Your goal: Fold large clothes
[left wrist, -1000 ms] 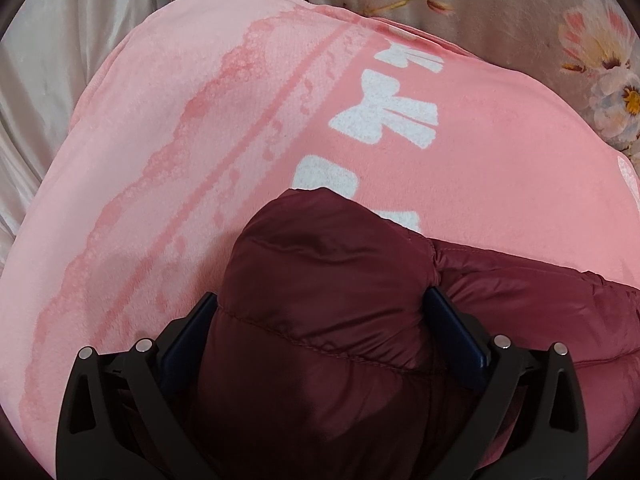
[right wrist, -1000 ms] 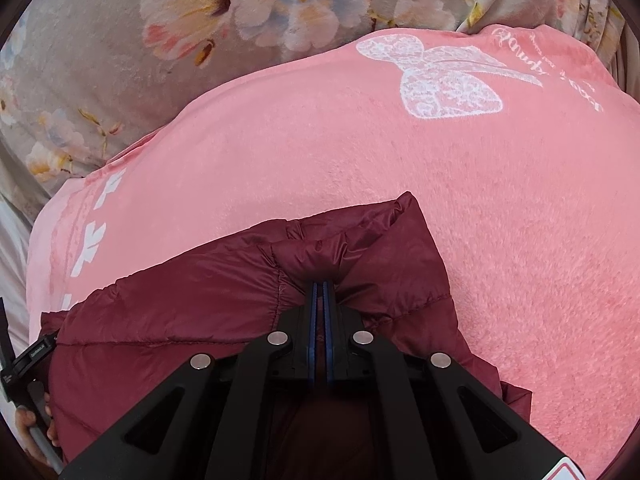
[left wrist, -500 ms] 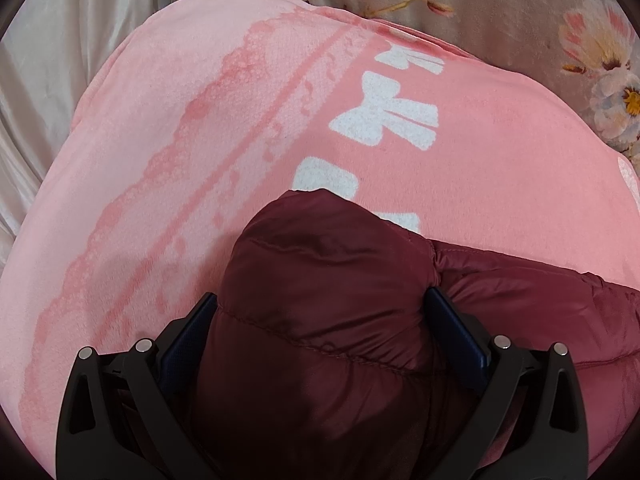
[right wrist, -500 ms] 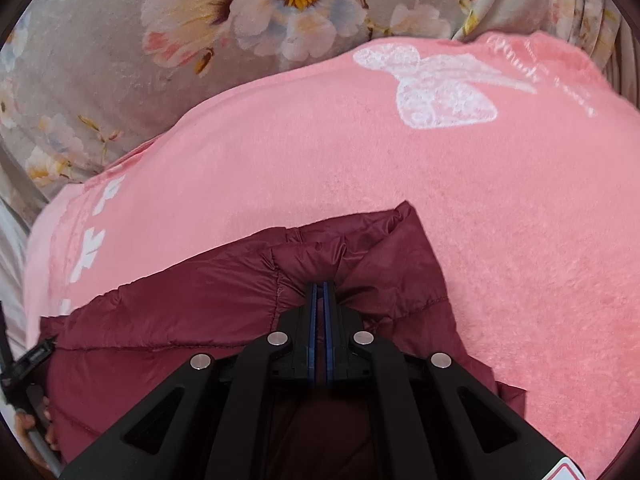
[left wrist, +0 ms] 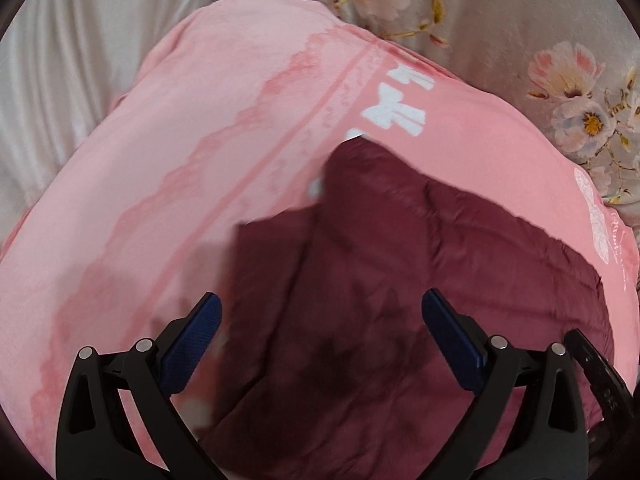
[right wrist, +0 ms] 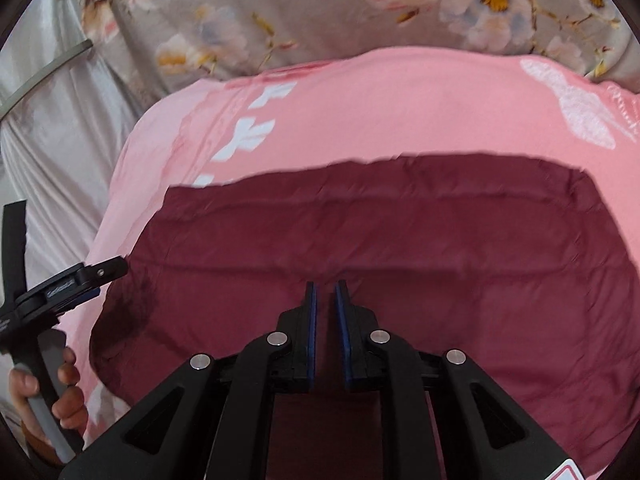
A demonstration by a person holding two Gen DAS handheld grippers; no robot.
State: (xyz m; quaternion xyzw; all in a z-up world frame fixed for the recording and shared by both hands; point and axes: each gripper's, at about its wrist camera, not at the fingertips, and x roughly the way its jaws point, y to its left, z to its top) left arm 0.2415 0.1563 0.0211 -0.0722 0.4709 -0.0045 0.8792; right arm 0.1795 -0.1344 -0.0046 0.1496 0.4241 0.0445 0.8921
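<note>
A dark maroon puffer jacket (left wrist: 400, 260) (right wrist: 400, 232) lies spread flat on a pink blanket (left wrist: 180, 160) (right wrist: 380, 100) with white bow prints. My left gripper (left wrist: 320, 300) hovers above the jacket's near part, jaws wide open and touching nothing. It also shows at the left edge of the right wrist view as the left gripper (right wrist: 80, 280), held by a hand (right wrist: 60, 392). My right gripper (right wrist: 325, 286) hangs over the jacket's middle. Its jaws are opening, a narrow gap shows between the blue pads, and no cloth is in it.
A grey bedsheet with flower prints (left wrist: 560, 20) (right wrist: 280, 12) lies beyond the blanket. Pale satin fabric (left wrist: 60, 60) (right wrist: 52, 152) is bunched at the left. The blanket's pink surface runs out around the jacket on the far and left sides.
Both grippers have let go of the jacket and drawn back and up. The jacket, bunched in the jaws before, now lies flat on the blanket.
</note>
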